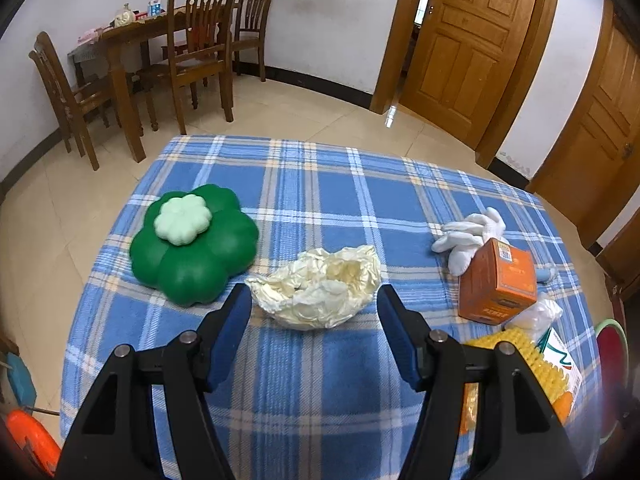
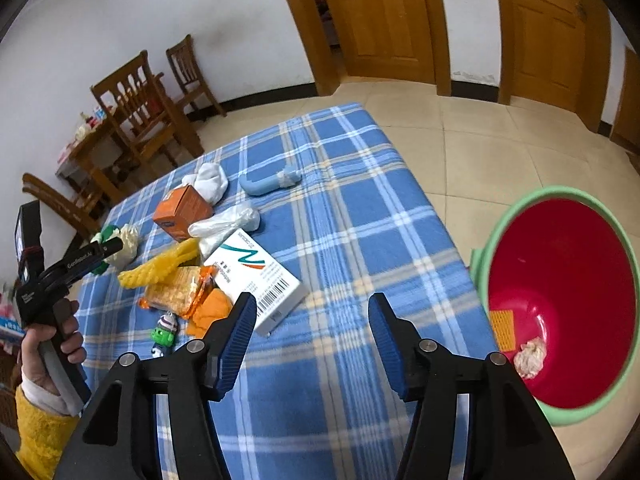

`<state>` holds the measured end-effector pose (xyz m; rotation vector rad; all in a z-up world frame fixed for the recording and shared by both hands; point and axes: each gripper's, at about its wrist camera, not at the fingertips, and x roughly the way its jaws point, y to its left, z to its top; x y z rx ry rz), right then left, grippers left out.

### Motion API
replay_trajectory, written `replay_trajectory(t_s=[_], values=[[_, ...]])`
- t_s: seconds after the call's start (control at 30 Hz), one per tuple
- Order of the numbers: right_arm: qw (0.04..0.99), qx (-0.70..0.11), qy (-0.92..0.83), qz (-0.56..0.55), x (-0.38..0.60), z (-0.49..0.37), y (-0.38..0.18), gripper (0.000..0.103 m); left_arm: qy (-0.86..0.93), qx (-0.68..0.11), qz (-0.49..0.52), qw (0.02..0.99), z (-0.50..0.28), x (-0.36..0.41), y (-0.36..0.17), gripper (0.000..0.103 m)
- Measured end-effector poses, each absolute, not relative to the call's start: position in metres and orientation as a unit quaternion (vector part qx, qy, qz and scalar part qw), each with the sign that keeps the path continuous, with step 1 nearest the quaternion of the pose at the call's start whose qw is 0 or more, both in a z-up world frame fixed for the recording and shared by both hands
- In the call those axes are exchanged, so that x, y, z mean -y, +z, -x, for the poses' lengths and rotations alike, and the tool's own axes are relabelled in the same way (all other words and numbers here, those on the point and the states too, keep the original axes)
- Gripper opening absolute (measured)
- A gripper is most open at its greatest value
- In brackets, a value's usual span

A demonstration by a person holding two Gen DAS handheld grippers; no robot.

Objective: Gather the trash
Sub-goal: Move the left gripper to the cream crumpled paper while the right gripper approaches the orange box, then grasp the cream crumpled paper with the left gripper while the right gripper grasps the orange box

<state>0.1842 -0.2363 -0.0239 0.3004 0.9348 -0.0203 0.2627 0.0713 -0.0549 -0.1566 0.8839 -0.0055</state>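
Observation:
A crumpled cream paper wad [image 1: 316, 286] lies on the blue plaid table cloth [image 1: 328, 208]. My left gripper [image 1: 314, 300] is open, its fingers on either side of the wad's near edge. My right gripper [image 2: 312, 308] is open and empty above the cloth, next to a white box [image 2: 260, 280]. A red bin with a green rim [image 2: 560, 320] stands off the table's right edge and holds a crumpled wad [image 2: 530, 356] and a yellow scrap. In the right wrist view the left gripper [image 2: 108, 248] is at the cream wad [image 2: 128, 240].
On the cloth lie a green clover-shaped box [image 1: 192, 244], white gloves [image 1: 468, 236], an orange carton [image 1: 496, 284], a clear plastic bag [image 2: 224, 224], yellow foam net [image 2: 160, 268], a snack wrapper [image 2: 180, 292], a blue sock [image 2: 268, 182] and a small toy [image 2: 164, 332]. Chairs and doors stand behind.

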Motion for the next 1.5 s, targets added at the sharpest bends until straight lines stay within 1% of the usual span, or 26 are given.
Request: replay_trajectory(t_s=[0.2,0.27,0.3,0.37,0.47,0.53,0.67,0.87,1.17,1.2,1.27,1.5], values=[[0.875,-0.462,0.003,-0.143,0.23,-0.205,-0.029,0.06,-0.018,-0.422,0.068,0.904,-0.268,-0.062,-0.06,0.064],[0.876,-0.462,0.006,-0.142,0.227,-0.21,-0.028,0.06,-0.024,-0.421,0.071,0.904,-0.27,-0.061,-0.063,0.055],[0.876,-0.461,0.007,-0.141,0.225,-0.212,-0.027,0.06,-0.026,-0.42,0.072,0.904,-0.27,-0.061,-0.064,0.053],[0.878,-0.459,0.01,-0.139,0.22,-0.219,-0.024,0.06,-0.03,-0.416,0.074,0.906,-0.27,-0.061,-0.065,0.045],[0.879,-0.457,0.014,-0.138,0.213,-0.226,-0.022,0.06,-0.037,-0.406,0.078,0.91,-0.268,-0.062,-0.064,0.037],[0.879,-0.456,0.017,-0.139,0.208,-0.231,-0.022,0.06,-0.039,-0.4,0.083,0.912,-0.265,-0.063,-0.063,0.035],[0.877,-0.459,0.02,-0.138,0.197,-0.242,-0.023,0.06,-0.035,-0.387,0.105,0.915,-0.258,-0.072,-0.059,0.034],[0.877,-0.46,0.03,-0.138,0.174,-0.26,-0.019,0.06,-0.007,-0.354,0.136,0.925,-0.242,-0.094,-0.038,0.033],[0.879,-0.46,0.045,-0.121,0.128,-0.292,-0.018,0.061,0.031,-0.351,0.164,0.921,-0.238,-0.126,-0.037,0.033],[0.878,-0.462,0.045,-0.118,0.123,-0.296,-0.019,0.062,0.03,-0.351,0.17,0.92,-0.238,-0.129,-0.037,0.033],[0.877,-0.465,0.044,-0.111,0.114,-0.304,-0.023,0.07,0.03,-0.351,0.174,0.92,-0.239,-0.131,-0.036,0.033],[0.875,-0.475,0.029,-0.085,0.098,-0.326,-0.036,0.07,0.024,-0.35,0.171,0.921,-0.238,-0.129,-0.038,0.033]])
